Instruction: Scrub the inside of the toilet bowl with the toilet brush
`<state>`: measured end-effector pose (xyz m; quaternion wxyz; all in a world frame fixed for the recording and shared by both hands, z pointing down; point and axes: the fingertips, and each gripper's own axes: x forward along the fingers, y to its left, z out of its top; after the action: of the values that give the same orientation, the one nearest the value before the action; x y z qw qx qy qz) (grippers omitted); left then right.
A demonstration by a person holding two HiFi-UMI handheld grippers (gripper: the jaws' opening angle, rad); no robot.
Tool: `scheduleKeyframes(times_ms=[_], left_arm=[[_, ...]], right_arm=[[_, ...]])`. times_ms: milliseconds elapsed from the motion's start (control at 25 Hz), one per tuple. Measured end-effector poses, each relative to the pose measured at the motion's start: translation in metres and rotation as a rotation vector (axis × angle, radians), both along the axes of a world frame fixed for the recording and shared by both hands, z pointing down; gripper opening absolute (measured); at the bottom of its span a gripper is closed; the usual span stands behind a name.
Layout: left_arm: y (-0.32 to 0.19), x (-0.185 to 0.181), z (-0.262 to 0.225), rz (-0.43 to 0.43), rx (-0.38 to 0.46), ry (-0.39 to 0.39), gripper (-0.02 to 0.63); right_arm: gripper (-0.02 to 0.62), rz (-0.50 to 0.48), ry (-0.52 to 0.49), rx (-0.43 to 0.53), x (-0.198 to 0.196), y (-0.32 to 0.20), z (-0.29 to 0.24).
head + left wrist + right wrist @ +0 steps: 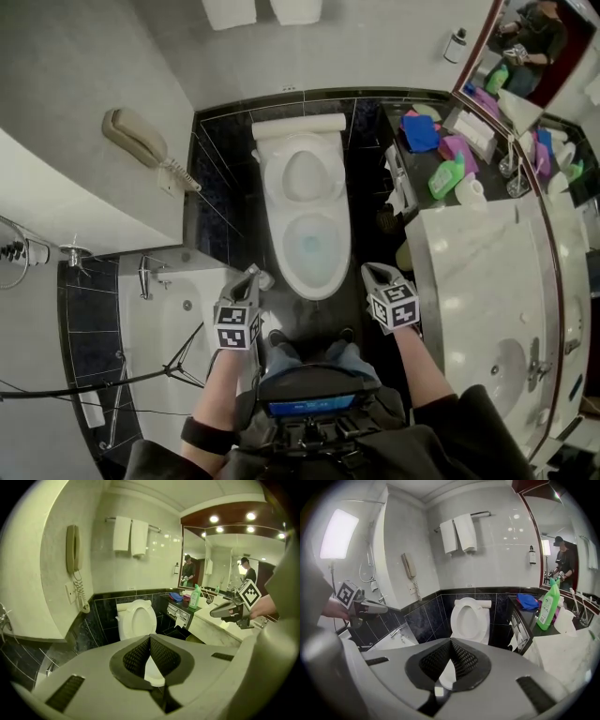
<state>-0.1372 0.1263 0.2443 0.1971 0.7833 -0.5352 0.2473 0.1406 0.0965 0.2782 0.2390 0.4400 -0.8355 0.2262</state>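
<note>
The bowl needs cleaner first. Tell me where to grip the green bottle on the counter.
Grip the green bottle high, where it tapers below the cap. It stands upright, so come in level from the toilet side, which looks clear of clutter.

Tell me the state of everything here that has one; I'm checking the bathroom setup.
Toilet lid: raised.
Toilet bowl: uncovered, water inside.
Wall phone handset: hung up.
Towels: hanging.
Green bottle: upright.
Left gripper: fingers shut, empty.
Right gripper: fingers shut, empty.
</note>
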Motion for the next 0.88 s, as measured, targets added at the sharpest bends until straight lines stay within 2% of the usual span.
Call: scheduleKeyframes(times_ms=[280, 880], left_arm=[[0.003, -0.008, 0.004, -0.024, -0.004, -0.008, 0.003], [0.011, -0.009, 0.005, -0.02, -0.024, -0.019, 0.004]], right_arm=[[0.003, 0.019, 0.007, 0.019, 0.007, -0.005, -0.008], [0.003, -0.021, 0.007, 0.002, -0.005, -0.001, -0.006]])
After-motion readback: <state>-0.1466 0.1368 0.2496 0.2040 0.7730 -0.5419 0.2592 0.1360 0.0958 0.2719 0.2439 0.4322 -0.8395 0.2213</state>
